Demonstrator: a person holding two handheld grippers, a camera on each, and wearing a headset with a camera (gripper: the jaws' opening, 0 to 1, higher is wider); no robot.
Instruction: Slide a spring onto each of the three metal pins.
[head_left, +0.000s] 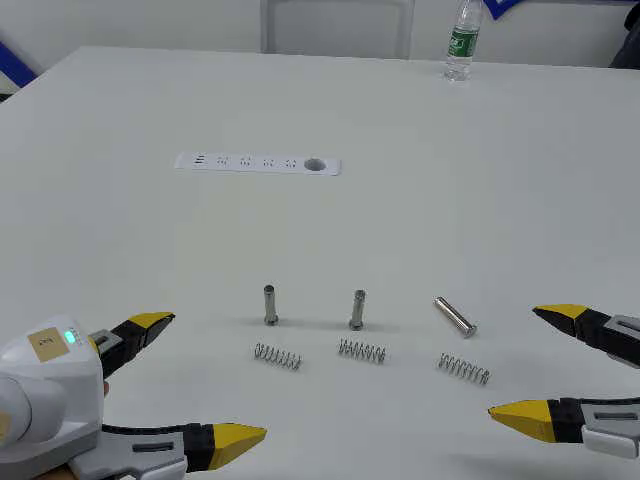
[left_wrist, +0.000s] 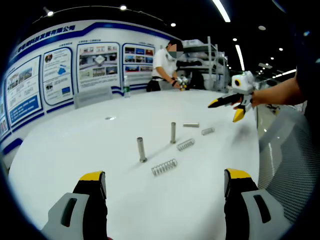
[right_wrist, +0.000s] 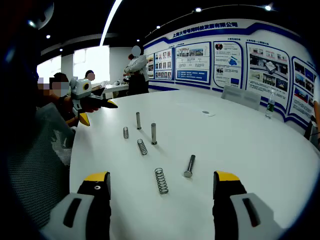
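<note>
Progress stands at nil: all three springs lie loose on the tabletop (head_left: 420, 200), each just in front of its own pin. The left spring (head_left: 277, 355) sits before the left pin (head_left: 270, 304) and the middle spring (head_left: 361, 350) before the middle pin (head_left: 357, 309), both pins upright. The right spring (head_left: 463, 368) lies near the right pin (head_left: 454, 315), which is on its side. No spring touches a pin. The left tool (head_left: 215, 376) and right tool (head_left: 514, 360) hover at either side, jaws wide apart and holding nothing, so all three slides are left to do, and the lying pin probably needs handling too.
</note>
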